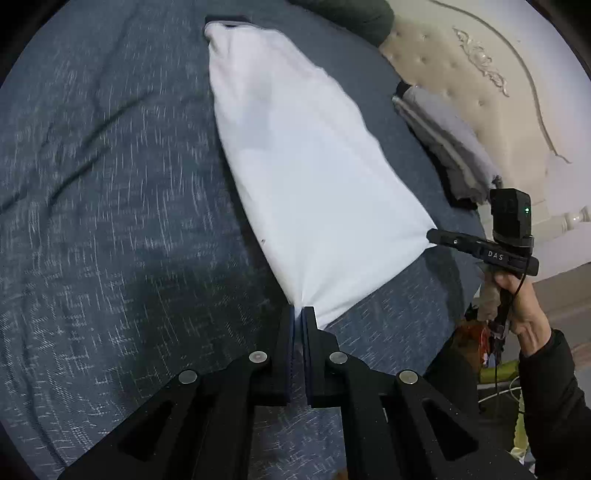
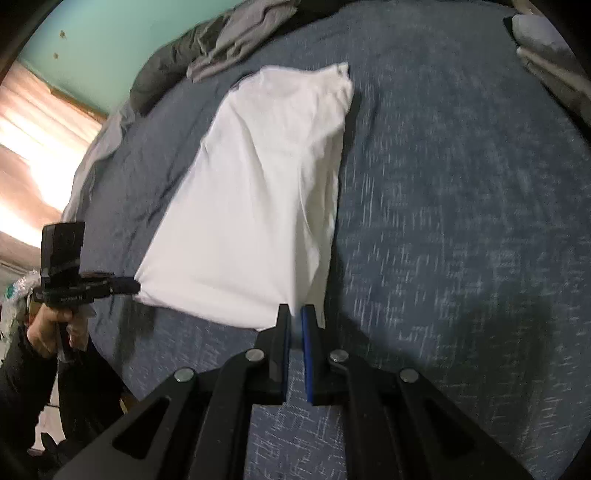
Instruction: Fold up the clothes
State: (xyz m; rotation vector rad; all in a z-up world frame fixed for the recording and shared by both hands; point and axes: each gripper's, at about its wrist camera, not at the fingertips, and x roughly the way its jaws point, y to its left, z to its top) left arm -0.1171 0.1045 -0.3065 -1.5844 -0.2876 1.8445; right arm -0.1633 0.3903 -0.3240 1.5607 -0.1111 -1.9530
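A white garment (image 1: 295,155) lies lengthwise on the blue bedcover (image 1: 110,192), folded into a long strip that narrows toward the far end. In the left wrist view, my left gripper (image 1: 301,312) is shut on its near corner, and the cloth puckers into the pads. My right gripper (image 1: 431,236) pinches the other near corner at the right, held by a hand (image 1: 524,306). In the right wrist view, the right gripper (image 2: 295,315) is shut on a near corner of the white garment (image 2: 258,192). There the left gripper (image 2: 136,286) grips the opposite corner. The near hem is taut between them.
A stack of folded grey clothes (image 1: 447,144) sits by the cream padded headboard (image 1: 480,77). Dark green bedding (image 1: 354,16) lies at the far end. Crumpled grey clothes (image 2: 236,40) lie beyond the garment by a teal wall. A curtained window (image 2: 33,155) is at the left.
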